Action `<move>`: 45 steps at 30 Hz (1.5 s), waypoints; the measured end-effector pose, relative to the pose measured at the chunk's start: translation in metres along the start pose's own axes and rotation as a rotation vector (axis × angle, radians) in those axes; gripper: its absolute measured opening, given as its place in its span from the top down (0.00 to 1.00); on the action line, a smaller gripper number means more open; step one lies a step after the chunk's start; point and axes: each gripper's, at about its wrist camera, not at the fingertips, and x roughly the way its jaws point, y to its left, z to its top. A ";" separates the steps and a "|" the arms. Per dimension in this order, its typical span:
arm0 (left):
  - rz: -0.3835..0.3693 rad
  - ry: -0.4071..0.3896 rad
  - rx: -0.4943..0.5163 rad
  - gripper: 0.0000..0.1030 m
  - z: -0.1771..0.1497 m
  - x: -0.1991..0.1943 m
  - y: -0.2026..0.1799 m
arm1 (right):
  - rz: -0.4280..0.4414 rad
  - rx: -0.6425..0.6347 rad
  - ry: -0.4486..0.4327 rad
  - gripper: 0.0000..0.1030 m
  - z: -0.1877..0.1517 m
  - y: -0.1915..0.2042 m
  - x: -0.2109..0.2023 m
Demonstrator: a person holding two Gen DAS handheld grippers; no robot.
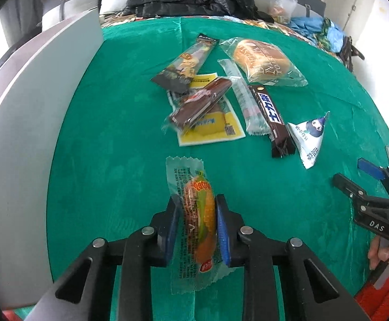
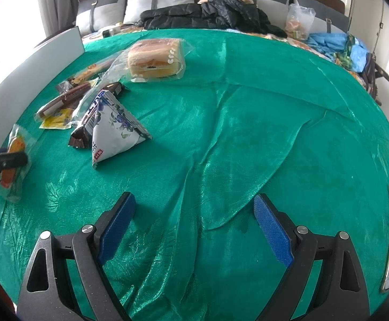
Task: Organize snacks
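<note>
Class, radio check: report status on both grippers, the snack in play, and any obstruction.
Left gripper shut on burger gummy packet. Right gripper open, empty, above green cloth. Snack pile lies beyond; nothing blocking.

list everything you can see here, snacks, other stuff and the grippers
burger gummy pack: 1, orange and green, in left gripper
bun pack: 1, tan, far side of pile
chocolate bar: 1, dark brown, beside triangle pouch
triangle pouch: 1, white and blue, right of pile
yellow packet: 1, under a brown bar
green cloth: 1, under everything
black jacket: 1, behind cloth
left gripper: shut on pack
right gripper: open, empty
</note>
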 end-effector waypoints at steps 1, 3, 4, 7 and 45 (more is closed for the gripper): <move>-0.004 -0.005 -0.009 0.75 -0.003 -0.001 0.001 | 0.000 0.000 -0.001 0.10 0.000 0.000 0.000; -0.006 -0.013 -0.018 0.75 -0.005 -0.003 0.001 | 0.000 0.000 -0.002 0.10 0.001 0.000 0.000; -0.008 -0.017 -0.024 0.75 -0.006 -0.004 0.000 | 0.000 0.000 -0.002 0.10 0.001 -0.001 0.000; -0.017 -0.025 -0.045 0.75 -0.006 -0.004 0.001 | 0.000 0.000 -0.002 0.10 0.001 -0.001 0.000; -0.055 -0.044 -0.105 0.75 -0.003 -0.003 0.011 | -0.001 -0.003 -0.002 0.10 0.001 -0.001 0.001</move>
